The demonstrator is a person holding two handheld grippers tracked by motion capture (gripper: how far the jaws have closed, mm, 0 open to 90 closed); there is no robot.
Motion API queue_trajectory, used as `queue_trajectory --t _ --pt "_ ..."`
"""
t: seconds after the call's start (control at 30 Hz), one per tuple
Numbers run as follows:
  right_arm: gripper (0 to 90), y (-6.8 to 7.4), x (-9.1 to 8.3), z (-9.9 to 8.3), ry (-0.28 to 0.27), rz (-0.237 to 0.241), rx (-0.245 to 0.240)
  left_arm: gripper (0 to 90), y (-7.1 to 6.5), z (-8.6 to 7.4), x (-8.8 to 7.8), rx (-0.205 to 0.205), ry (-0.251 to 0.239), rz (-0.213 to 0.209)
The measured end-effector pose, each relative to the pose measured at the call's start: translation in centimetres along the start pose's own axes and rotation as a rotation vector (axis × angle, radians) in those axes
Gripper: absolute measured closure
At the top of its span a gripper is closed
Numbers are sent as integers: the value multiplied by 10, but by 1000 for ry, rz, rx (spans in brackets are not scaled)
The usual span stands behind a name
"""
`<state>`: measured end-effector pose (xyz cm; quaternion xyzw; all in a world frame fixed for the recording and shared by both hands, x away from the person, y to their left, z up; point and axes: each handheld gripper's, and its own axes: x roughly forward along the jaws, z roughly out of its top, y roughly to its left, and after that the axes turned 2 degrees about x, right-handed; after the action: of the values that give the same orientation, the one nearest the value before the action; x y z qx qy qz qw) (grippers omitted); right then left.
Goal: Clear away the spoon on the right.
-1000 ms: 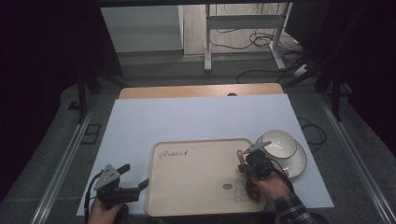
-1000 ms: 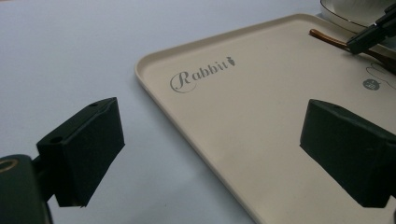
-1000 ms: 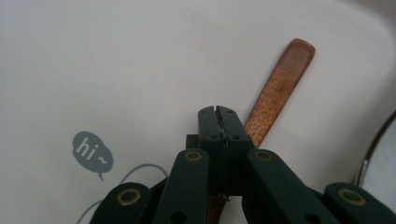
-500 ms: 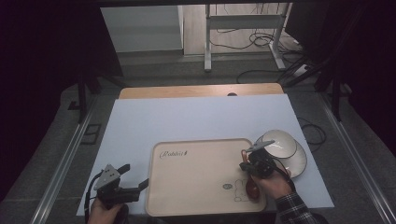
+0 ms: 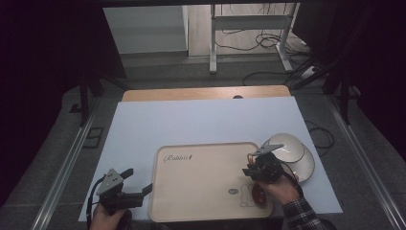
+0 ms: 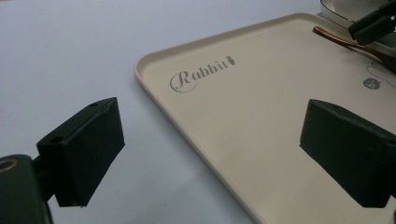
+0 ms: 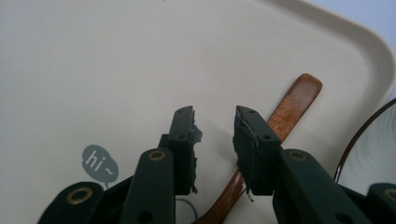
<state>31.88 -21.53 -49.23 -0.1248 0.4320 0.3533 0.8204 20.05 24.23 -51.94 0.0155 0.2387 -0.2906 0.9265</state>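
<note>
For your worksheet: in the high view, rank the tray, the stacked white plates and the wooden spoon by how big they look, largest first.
1. Tray
2. White plates
3. Wooden spoon, partly hidden under the right gripper, so its full length is unsure.

White-topped table [image 5: 201,120] with beige tray [image 5: 201,191] and white plates [image 5: 299,160]

both grippers are black plastic w/ two blocky jaws each. left gripper [image 5: 143,190] carries a grey three-cornered plate on top, and a black cable loops off its rear. its jaws are chunky matte wedges w/ small round holes in the sides. right gripper [image 7: 215,140] has the same grey plate; its arms have brass-ringed screw holes, and the dark pads are ragged and torn at the edges. right hand [image 5: 282,188] comes out of a plaid sleeve, dark w/ light checks.
</note>
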Motion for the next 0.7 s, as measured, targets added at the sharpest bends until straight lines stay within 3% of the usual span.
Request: queue_trajectory --t 0.7 --pt "354 -1 -13 -1 -65 -1 -28 61 0 0 0 2 2 1"
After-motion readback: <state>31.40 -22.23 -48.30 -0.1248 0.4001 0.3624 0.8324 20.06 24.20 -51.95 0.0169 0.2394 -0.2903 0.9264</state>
